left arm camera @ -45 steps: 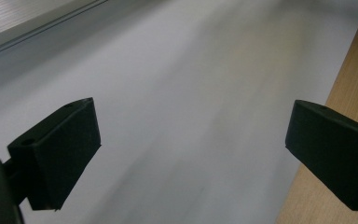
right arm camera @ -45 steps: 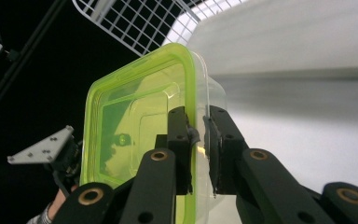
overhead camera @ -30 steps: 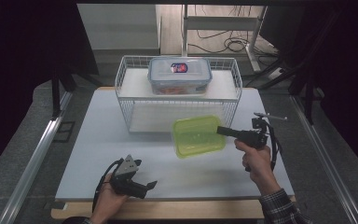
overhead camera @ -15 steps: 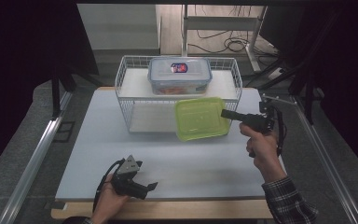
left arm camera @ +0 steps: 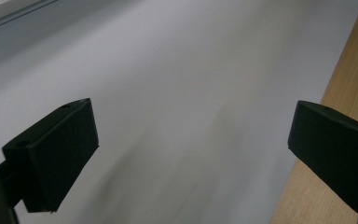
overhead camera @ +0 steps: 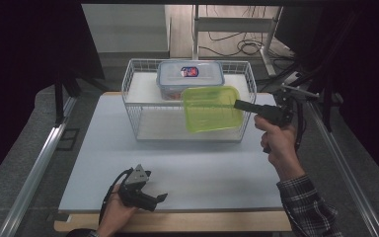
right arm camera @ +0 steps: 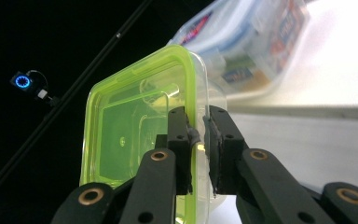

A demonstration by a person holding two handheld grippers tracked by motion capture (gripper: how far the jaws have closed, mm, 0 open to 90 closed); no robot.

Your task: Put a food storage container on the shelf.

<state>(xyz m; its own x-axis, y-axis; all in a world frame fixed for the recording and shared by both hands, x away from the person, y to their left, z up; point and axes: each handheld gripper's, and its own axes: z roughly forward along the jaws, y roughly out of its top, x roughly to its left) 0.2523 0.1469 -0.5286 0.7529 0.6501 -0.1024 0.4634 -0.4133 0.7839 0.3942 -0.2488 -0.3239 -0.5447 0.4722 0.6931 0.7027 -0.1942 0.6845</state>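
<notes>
High view: right gripper (overhead camera: 238,104) clamps the green box (overhead camera: 211,108) by its rim at frame centre, above the basket (overhead camera: 187,136), probably to shelve it; left gripper (overhead camera: 159,199) rests open, idle.

Tongs (right arm camera: 196,140) clamp green container (right arm camera: 135,135) rim; blue-lidded box (right arm camera: 247,42) behind.

- Box (overhead camera: 211,109): translucent green plastic, glossy, smooth; clear plastic body behind its rim in the right gripper view.
- Tub (overhead camera: 191,77): clear plastic, glossy, printed label on lid.
- Basket (overhead camera: 137,109): white wire, metal by the look.
- Bench (overhead camera: 187,168): matt pale grey top, smooth; bare wood edge.
- Right tool (right arm camera: 196,135): matt black plastic, brass-coloured pivots.
- Sleeve (overhead camera: 310,210): checked cloth.
</notes>
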